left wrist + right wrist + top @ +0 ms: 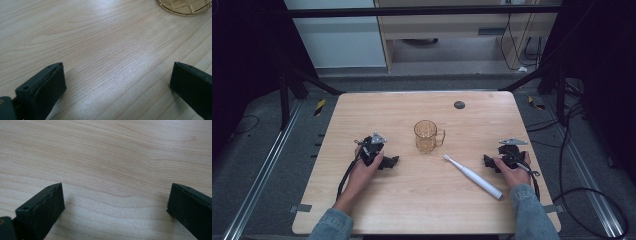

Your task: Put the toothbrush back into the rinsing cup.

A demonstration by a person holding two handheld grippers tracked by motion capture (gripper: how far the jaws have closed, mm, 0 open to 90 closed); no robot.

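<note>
The toothbrush (pixel 472 176) lies slantwise on the tabletop (pixel 412 210), head toward the mug (pixel 427 135), handle just beside the right gripper (pixel 488 161). That hand is nearer; the left gripper (pixel 393 161) rests left of the mug. Both jaws gape wide, empty.

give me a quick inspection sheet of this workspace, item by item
surface: light wooden table, bare wood between both grippers' jaws.
job's things: amber glass mug upright mid-table, handle toward the right; white electric toothbrush lying flat, slanted, between mug and right gripper, touching neither.
clutter: small dark round disc near the far edge.
grippers: left gripper open, holding nothing, left of the mug; right gripper open, holding nothing, right of the toothbrush.
cables: one black cable trails from the left gripper; loose cables on the floor at right.
surroundings: grey floor, metal rails, dark frame posts.
</note>
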